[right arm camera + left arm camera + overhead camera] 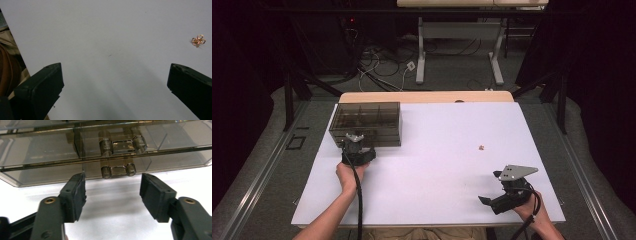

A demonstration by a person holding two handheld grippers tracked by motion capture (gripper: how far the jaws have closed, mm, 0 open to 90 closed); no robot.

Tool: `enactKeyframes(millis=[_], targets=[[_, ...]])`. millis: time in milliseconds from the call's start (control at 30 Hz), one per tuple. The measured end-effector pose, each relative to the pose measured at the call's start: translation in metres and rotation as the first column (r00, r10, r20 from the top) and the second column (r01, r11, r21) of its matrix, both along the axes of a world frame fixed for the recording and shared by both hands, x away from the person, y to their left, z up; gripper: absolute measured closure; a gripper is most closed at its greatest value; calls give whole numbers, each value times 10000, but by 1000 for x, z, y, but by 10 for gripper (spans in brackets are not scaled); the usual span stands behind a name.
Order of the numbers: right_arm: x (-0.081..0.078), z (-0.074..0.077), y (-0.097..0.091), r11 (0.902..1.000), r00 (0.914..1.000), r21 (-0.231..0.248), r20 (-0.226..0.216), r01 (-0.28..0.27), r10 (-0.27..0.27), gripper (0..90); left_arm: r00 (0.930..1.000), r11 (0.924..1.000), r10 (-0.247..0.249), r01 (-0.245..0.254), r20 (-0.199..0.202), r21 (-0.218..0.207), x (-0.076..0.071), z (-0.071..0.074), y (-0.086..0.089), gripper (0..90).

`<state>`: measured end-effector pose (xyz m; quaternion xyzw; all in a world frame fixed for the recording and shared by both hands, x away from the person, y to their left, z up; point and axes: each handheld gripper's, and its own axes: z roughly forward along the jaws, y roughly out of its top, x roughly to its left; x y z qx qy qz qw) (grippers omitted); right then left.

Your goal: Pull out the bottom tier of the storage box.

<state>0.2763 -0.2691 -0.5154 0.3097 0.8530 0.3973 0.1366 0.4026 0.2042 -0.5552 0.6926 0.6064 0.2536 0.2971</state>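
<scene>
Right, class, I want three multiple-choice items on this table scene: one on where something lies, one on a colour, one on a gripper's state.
1. Where does the smoky clear box stand?
A. far left of the table
B. near right corner
C. on the floor

2. What colour is the small wire trinket?
A. blue
B. copper-orange
C. black

3. How do the left gripper's jaws stand?
A. clamped on the box
B. shut on nothing
C. open, just short of the box's lower handle

Answers: 1 A, it sits at the sheet's far left; 2 B, it glints copper; 3 C, white table shows between jaws and handle.
</scene>
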Motion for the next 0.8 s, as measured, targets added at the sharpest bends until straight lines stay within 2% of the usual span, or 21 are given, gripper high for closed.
enactKeyframes(millis=[167,300,433,533,800], targets=[[0,0,0,10000,10000,-17,-43,-26,26,0,10000,9997,84,-83,30,-250,0,-2,1,491],[0,0,0,10000,10000,-19,-34,5,-5,0,9999,9992,103,-99,116,-389,1,-4,0,519],[0,0,0,10000,10000,-13,-63,-14,14,0,10000,9995,-14,12,-60,-324,2,-6,-3,549],[0,0,-1,10000,9999,-22,-104,-23,23,0,9999,9997,94,-92,61,-223,4,-7,-5,550],[0,0,-1,10000,9998,-89,-182,-39,37,0,9997,9995,241,-242,-36,-213,5,-10,-7,550]])
